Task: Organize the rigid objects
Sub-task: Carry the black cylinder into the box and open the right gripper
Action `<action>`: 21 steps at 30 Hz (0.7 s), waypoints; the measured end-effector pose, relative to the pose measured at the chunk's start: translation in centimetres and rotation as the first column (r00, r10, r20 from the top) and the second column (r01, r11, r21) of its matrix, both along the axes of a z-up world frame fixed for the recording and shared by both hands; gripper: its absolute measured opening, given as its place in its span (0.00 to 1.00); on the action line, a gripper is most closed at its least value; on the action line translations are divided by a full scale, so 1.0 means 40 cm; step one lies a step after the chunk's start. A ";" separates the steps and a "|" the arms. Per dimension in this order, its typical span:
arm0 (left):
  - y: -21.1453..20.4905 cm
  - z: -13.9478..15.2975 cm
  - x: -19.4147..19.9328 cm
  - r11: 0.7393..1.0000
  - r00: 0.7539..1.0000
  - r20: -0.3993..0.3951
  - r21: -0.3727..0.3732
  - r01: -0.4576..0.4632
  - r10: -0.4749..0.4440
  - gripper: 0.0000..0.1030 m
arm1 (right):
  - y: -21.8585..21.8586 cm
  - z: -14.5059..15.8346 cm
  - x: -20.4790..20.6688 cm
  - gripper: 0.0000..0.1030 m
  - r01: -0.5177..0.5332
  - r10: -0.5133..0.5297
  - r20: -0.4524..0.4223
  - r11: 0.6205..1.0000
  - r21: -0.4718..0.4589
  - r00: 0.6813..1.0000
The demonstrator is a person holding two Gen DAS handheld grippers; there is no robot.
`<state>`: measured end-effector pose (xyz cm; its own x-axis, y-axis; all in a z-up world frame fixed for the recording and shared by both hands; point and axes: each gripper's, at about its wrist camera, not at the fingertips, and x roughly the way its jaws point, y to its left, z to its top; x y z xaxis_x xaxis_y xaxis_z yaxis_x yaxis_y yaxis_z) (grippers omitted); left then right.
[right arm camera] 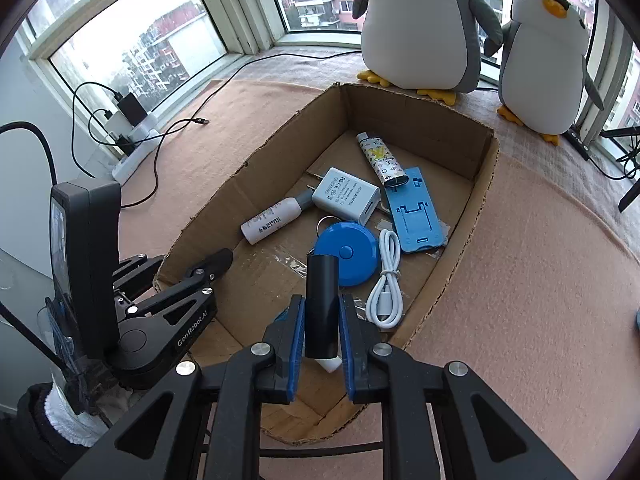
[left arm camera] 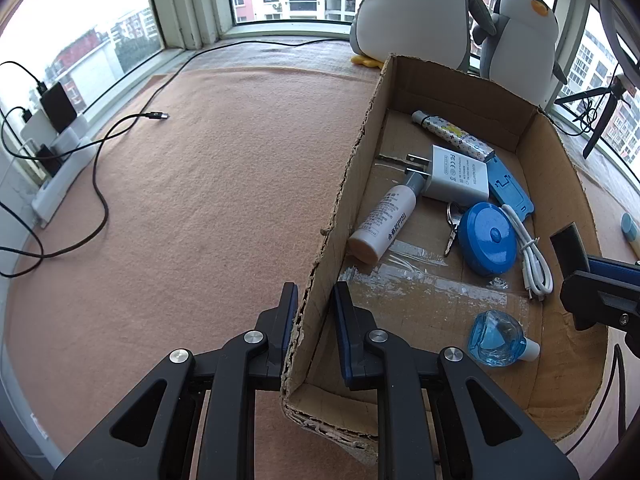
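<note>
An open cardboard box (left arm camera: 352, 168) (right arm camera: 486, 184) sits on a pink felt mat. In it lie a white charger (left arm camera: 456, 172) (right arm camera: 346, 194), a white bottle (left arm camera: 382, 222), a blue round tape measure (left arm camera: 488, 238) (right arm camera: 346, 254), a white coiled cable (right arm camera: 386, 280), a blue phone stand (right arm camera: 416, 216), a patterned tube (right arm camera: 378, 158) and a small clear blue bottle (left arm camera: 498, 338). My left gripper (left arm camera: 316, 292) (right arm camera: 180, 260) straddles the box's left wall, shut on it. My right gripper (right arm camera: 322, 300) is shut on a black tube (right arm camera: 322, 280) with a white end, above the box's near end.
Two penguin plush toys (right arm camera: 420, 28) (right arm camera: 544, 64) stand behind the box by the window. A power strip with chargers (left arm camera: 56, 160) and a loose black cable (left arm camera: 100, 200) lie at the left. A tripod (left arm camera: 600, 120) stands at the right. A pale blue object (left arm camera: 630, 228) lies right of the box.
</note>
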<state>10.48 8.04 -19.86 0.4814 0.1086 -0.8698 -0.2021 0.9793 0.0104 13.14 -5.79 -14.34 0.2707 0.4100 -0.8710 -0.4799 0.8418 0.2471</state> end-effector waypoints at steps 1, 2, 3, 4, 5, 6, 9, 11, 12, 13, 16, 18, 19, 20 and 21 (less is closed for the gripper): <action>0.001 0.000 0.000 1.000 1.000 0.000 0.000 0.001 -0.001 0.16 | 0.000 0.000 0.001 0.15 0.001 -0.001 0.003 1.000 0.001 1.000; 0.001 0.000 -0.001 1.000 1.000 0.000 0.000 0.001 -0.001 0.16 | -0.001 0.001 0.002 0.15 0.002 -0.002 0.006 1.000 0.004 1.000; 0.001 0.000 0.000 1.000 1.000 0.000 0.000 0.001 -0.001 0.16 | -0.001 0.001 0.003 0.18 0.001 -0.001 0.006 1.000 0.007 1.000; 0.000 0.000 0.000 1.000 1.000 0.000 0.000 0.001 -0.001 0.16 | -0.001 0.002 0.004 0.27 0.001 -0.001 0.008 1.000 0.006 1.000; 0.001 0.000 -0.001 1.000 1.000 0.001 0.000 0.000 0.000 0.16 | -0.001 0.004 0.004 0.33 0.002 -0.002 0.013 1.000 0.006 1.000; 0.001 0.000 -0.001 1.000 1.000 0.001 0.000 0.000 0.000 0.16 | -0.002 0.007 0.004 0.43 0.003 -0.003 0.021 1.000 0.009 1.000; 0.001 0.001 -0.001 1.000 1.000 0.001 0.000 0.000 0.000 0.16 | -0.004 0.015 0.002 0.49 0.002 -0.003 0.045 1.000 0.008 0.999; 0.001 0.001 -0.001 1.000 1.000 0.001 0.000 0.000 0.000 0.16 | -0.006 0.017 0.003 0.51 0.005 -0.005 0.051 1.000 0.003 0.999; 0.001 0.001 -0.001 1.000 1.000 0.001 0.000 0.000 0.000 0.16 | -0.009 0.017 0.003 0.53 0.006 -0.006 0.054 1.000 0.002 0.999; 0.002 0.001 -0.001 1.000 1.000 0.001 0.000 0.001 -0.001 0.16 | -0.012 0.017 0.003 0.53 0.009 -0.009 0.057 1.000 0.002 0.998; 0.001 0.001 -0.001 1.000 1.000 0.001 0.000 0.001 -0.001 0.16 | -0.024 0.014 0.006 0.53 0.017 -0.017 0.055 1.000 0.005 0.998; 0.001 0.001 -0.001 1.000 1.000 0.002 0.000 0.000 0.000 0.16 | -0.032 0.012 0.007 0.53 0.022 -0.022 0.056 1.000 0.000 0.998; 0.002 0.001 -0.001 1.000 1.000 0.001 0.000 0.000 0.000 0.16 | -0.037 0.013 0.006 0.53 0.021 -0.021 0.059 1.000 0.003 0.998; 0.002 0.001 -0.001 1.000 1.000 0.001 0.000 0.000 0.000 0.16 | -0.042 0.016 0.004 0.53 0.019 -0.019 0.063 1.000 0.007 0.998; 0.001 0.001 -0.001 1.000 1.000 0.001 0.001 0.000 0.000 0.16 | -0.047 0.019 0.001 0.53 0.018 -0.018 0.069 1.000 0.009 0.997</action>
